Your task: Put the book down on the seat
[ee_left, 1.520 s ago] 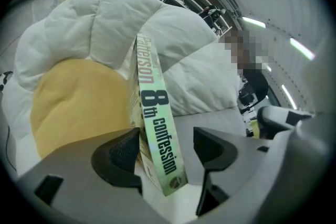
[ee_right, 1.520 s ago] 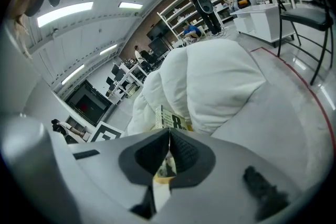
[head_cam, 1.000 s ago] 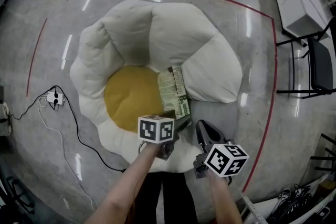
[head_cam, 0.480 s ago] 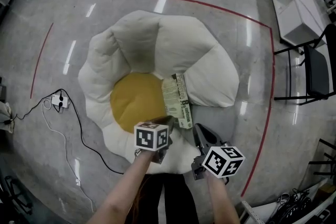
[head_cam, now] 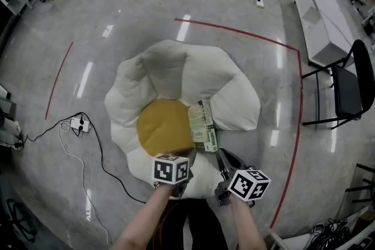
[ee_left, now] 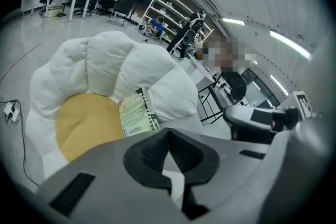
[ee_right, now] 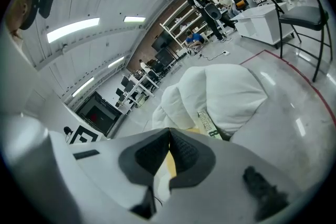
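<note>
The book (head_cam: 203, 126), pale green with a striped spine, lies on the seat at the right edge of its yellow centre (head_cam: 164, 126), leaning against a white petal (head_cam: 234, 105). It also shows in the left gripper view as the book (ee_left: 137, 113) and in the right gripper view as the book (ee_right: 209, 126). My left gripper (ee_left: 167, 131) is shut and empty, held back from the book near the seat's front edge, under its marker cube (head_cam: 171, 168). My right gripper (head_cam: 222, 155) is shut too, with nothing held, to the right of the left one.
A power strip (head_cam: 77, 123) with cables lies on the floor left of the seat. A black chair (head_cam: 348, 88) and a white bench (head_cam: 321, 17) stand at the right. A red line (head_cam: 301, 96) curves round the seat. Desks and people are far behind.
The left gripper let go of the book, drew back toward me and closed its jaws. The book stays on the seat. The seat now looks farther away.
</note>
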The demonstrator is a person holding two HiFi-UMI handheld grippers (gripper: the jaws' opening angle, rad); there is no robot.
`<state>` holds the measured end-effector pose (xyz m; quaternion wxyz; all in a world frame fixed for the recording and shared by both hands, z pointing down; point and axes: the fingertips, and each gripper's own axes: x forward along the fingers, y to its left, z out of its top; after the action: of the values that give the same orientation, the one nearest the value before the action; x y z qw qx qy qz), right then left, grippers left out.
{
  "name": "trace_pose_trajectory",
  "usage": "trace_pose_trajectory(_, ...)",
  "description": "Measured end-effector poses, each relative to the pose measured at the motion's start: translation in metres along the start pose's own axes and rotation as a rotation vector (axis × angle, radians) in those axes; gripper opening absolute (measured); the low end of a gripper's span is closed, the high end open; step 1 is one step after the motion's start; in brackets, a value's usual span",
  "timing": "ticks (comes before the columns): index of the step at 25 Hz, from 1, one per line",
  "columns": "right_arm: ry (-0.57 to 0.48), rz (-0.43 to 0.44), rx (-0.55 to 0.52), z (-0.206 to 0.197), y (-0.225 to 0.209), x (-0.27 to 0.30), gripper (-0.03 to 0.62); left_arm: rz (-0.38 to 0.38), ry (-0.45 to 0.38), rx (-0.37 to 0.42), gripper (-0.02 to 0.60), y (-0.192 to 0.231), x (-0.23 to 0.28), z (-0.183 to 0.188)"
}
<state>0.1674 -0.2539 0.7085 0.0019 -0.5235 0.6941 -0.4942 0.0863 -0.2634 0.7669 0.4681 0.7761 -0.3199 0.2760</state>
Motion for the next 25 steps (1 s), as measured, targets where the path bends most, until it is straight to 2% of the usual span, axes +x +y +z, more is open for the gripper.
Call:
trace_pose_trajectory(6, -0.025, 0.035, 0.040, 0.019, 0.053, -0.034, 0.012, -0.066, -0.044, -0.016, 0.009, -0.055, -0.067, 0.018)
trace_pose_trajectory(11, -0.049, 0.089, 0.053, 0.053, 0.101, -0.075, 0.012, -0.100, -0.082, -0.007, 0.009, -0.112, -0.117, 0.042)
trace_pose_trajectory(17, -0.084, 0.127, 0.003, 0.080, 0.144, -0.137, 0.012, -0.142, -0.155, 0.004, 0.009, -0.169, -0.175, 0.049)
trace_pose_trajectory(21, -0.113, 0.146, -0.050, 0.086, 0.167, -0.176, 0.012, -0.163, -0.215, -0.020, 0.010, -0.185, -0.213, 0.044)
trace_pose_trajectory(25, -0.126, 0.157, -0.068, 0.080, 0.178, -0.198, 0.012, -0.165, -0.236, -0.029, 0.009, -0.187, -0.239, 0.031)
